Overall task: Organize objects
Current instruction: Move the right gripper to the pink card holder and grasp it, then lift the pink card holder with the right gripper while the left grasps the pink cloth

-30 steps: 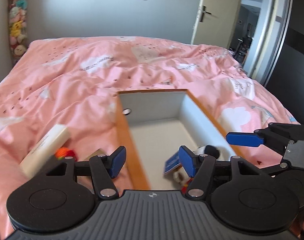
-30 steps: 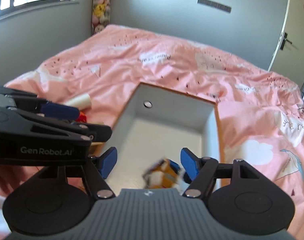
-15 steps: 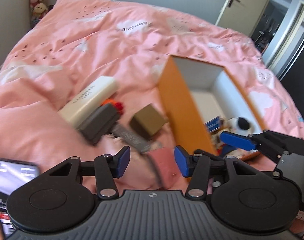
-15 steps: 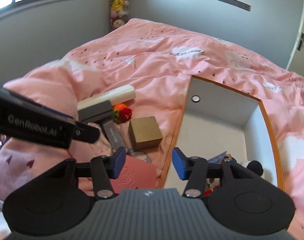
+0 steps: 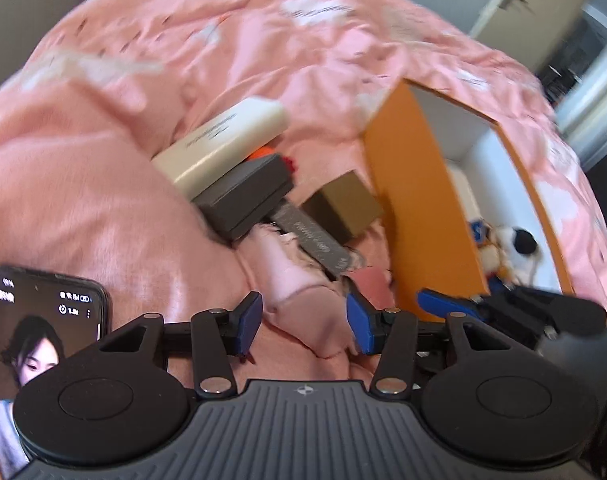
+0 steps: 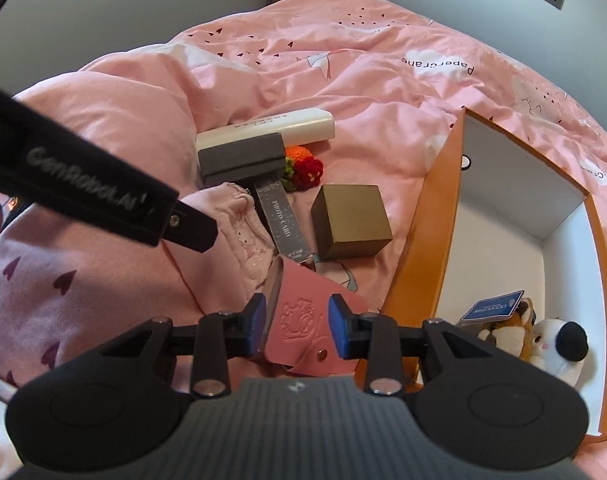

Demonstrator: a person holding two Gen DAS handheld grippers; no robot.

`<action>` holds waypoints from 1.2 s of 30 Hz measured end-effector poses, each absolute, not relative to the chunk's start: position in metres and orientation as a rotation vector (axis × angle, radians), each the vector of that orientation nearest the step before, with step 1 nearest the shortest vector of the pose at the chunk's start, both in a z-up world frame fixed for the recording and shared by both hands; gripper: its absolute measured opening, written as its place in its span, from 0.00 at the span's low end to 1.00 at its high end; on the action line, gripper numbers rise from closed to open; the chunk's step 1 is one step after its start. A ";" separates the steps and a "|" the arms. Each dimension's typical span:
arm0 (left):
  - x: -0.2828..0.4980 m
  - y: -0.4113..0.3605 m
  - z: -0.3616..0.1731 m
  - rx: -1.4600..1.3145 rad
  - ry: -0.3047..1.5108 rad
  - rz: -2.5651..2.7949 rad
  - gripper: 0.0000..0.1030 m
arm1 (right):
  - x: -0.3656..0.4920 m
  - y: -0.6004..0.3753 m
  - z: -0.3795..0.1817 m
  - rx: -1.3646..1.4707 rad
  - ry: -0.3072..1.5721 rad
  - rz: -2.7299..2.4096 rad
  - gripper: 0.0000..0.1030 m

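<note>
Container: open rectangular box [image 6: 419, 240], orange outside, white inside, set on the pink printed duvet [image 6: 343, 52]. Contents, all gathered in its near corner: a white plush toy with a black nose [image 6: 563, 340], a brown-and-white plush toy [image 6: 511, 328] touching it, and a blue printed card tag [image 6: 491, 306] over the brown one. The remainder of the box floor is bare white.

Loose on the duvet, left of the box: long cream rectangular box [image 6: 287, 126]; dark grey flat box [image 6: 241, 158] lying partly over it; orange-and-red crocheted piece [image 6: 303, 166]; narrow grey glitter card box [image 6: 281, 224]; brown cardboard cube [image 6: 351, 220]; pale pink folded garment [image 5: 299, 280]; pink leather pouch with embossed figure and snap [image 6: 299, 320].

Right gripper [image 6: 297, 330]: jaws have just been closing, the pink pouch between them; pads stand at its edges, contact not certain.

Left gripper [image 5: 301, 322]: jaws have narrowed, then settled partly open, the pale garment between them, not visibly pinched.

Hard to read: the left wrist view is motion-blurred. A smartphone with lit screen [image 5: 43, 320] is cut by its left edge. The pouch's near end is hidden behind the gripper body.
</note>
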State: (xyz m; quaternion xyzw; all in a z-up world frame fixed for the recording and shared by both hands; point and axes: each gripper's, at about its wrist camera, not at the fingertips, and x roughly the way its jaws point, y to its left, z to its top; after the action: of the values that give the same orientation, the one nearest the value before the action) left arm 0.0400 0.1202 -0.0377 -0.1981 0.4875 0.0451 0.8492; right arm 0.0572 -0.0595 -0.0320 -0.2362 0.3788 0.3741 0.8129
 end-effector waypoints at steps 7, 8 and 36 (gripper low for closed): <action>0.073 0.135 -0.046 -0.443 1.093 0.108 0.60 | 0.074 -0.051 -0.036 -0.485 0.859 0.817 0.35; 0.076 0.135 -0.047 -0.438 1.099 0.115 0.59 | 0.076 -0.049 -0.037 -0.489 0.866 0.819 0.35; 0.039 0.104 -0.025 -0.237 0.921 0.078 0.20 | 0.086 -0.078 -0.009 -0.242 0.917 0.822 0.00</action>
State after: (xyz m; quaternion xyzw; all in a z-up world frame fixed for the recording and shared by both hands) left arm 0.0388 0.1037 -0.0255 -0.1139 0.4433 0.0377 0.8883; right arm 0.0860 -0.0777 -0.0085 -0.1133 0.4289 0.3845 0.8095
